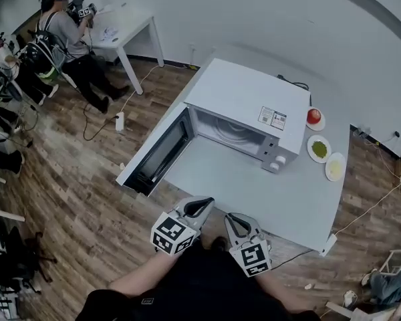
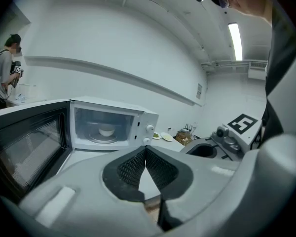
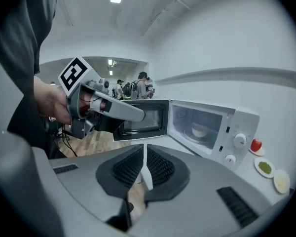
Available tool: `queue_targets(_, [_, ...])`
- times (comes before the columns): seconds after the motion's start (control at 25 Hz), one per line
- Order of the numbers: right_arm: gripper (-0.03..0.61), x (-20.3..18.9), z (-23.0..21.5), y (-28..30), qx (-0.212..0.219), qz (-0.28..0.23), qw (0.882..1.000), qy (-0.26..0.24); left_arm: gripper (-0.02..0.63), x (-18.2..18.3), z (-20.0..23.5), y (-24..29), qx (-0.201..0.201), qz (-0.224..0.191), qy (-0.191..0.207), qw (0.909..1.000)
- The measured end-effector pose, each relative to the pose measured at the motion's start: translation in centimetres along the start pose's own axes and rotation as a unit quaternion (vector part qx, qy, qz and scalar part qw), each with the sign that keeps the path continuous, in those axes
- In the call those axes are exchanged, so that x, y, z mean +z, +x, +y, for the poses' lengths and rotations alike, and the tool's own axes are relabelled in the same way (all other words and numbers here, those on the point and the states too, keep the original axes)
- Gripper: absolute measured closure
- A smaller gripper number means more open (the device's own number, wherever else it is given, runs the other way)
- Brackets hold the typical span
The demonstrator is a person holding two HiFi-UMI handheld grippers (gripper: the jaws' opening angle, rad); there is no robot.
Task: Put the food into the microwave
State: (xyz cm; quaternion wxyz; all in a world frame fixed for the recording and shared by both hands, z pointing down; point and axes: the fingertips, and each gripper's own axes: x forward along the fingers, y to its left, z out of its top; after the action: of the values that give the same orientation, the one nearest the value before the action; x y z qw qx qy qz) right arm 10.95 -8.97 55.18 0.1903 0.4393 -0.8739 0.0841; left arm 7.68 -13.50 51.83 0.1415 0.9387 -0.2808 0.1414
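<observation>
Closest in, at the bottom of the head view, the left gripper [image 1: 204, 204] and the right gripper [image 1: 234, 219] sit side by side at the near edge of the white surface [image 1: 254, 192], both pointing toward the microwave [image 1: 250, 95]. In its own view the left gripper's jaws meet at the tips and have nothing between them. The right gripper's jaws are drawn together to a thin slit, also with nothing in them. Neither gripper touches the microwave or any food.

The microwave stands on the surface with its door [image 1: 162, 154] swung wide to the left of the head view, so the cavity is exposed. A small white bowl [image 2: 106, 131] sits on the turntable inside; what it contains cannot be made out. Two round knobs [image 1: 279, 160] are on the panel at the right of the opening.

Just beside the microwave's right side, three small plates lie in a row on the surface, well away from both grippers. The farthest plate [image 1: 321, 125] carries a red fruit [image 1: 313, 116], the middle plate [image 1: 310, 155] carries green food [image 1: 319, 150], and the nearest plate [image 1: 335, 175] carries pale yellow food [image 1: 335, 166].

Across the wooden floor [image 1: 73, 192], a person [image 1: 67, 32] stands at another white table [image 1: 130, 25].
</observation>
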Motion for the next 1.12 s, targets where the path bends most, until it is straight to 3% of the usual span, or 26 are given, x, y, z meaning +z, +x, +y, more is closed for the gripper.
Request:
queue_targets(0.12, [0.555,0.7,1.4,-2.0,0.027,-0.023,0.999,0.038,0.606,0.1,-2.5,-1.5,-0.023,-0.001,-0.010,0.9997])
queue_targets(0.28, [0.558,2.4,2.6,-5.2,0.023,-0.070,0.994,0.080,0.606,1.2,-4.8,-3.7,-0.052,-0.002,-0.002,0.9986])
queue_targets(0.48, [0.560,5.0,5.0,-7.4,0.016,-0.114,0.986,0.125,0.606,2.7,-6.4,-7.8,-0.072,-0.020,0.052,0.9958])
queue_targets(0.6, [0.563,6.9,7.9,-6.7,0.030,-0.126,0.980,0.153,0.606,2.8,-7.0,-10.8,-0.086,-0.030,0.097,0.9911])
queue_targets(0.68, [0.563,8.4,10.0,-6.1,0.040,-0.135,0.975,0.172,0.606,2.5,-7.1,-12.9,-0.098,-0.039,0.104,0.9889])
queue_targets(0.92, [0.565,11.2,13.4,-5.8,0.044,-0.122,0.982,0.138,0.606,2.1,-6.8,-16.2,-0.122,-0.067,0.090,0.9862])
queue_targets(1.12, [0.565,13.3,13.6,-5.8,0.041,-0.156,0.982,0.095,0.606,3.7,-6.2,-17.5,-0.094,-0.087,0.116,0.9849])
